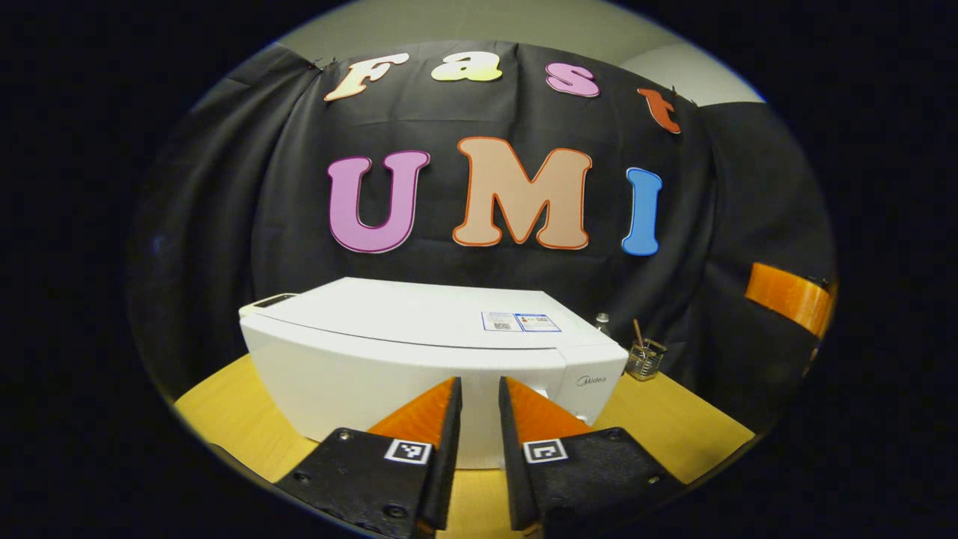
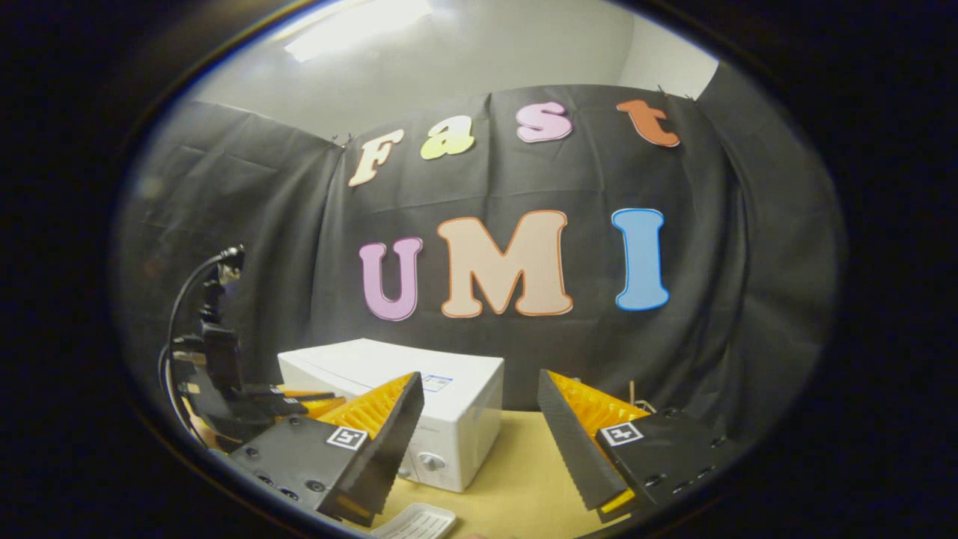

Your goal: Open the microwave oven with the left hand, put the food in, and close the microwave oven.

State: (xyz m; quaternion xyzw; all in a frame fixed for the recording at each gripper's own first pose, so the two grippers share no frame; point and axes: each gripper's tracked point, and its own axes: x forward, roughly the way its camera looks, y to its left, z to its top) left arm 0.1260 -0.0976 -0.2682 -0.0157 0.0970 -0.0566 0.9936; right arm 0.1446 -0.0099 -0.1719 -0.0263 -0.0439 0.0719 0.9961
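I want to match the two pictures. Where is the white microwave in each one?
Left gripper view: the microwave sits in the lower middle, close up, right behind the left claw, door closed.
Right gripper view: the microwave is lower and left of middle, farther off, partly behind the right claw's left finger.
Shared landmark: the yellow wooden table under it.

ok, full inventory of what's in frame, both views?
white box-shaped microwave oven: 1, white, on the table, door shut
yellow wooden table: 1, yellow
small clear glass holder with sticks: 1, clear, right of the microwave at the wall
white ribbed plastic tray: 1, white, table edge in front of the microwave
left gripper: 1, jaws nearly together, empty, facing the microwave
right gripper: 1, jaws wide apart, empty
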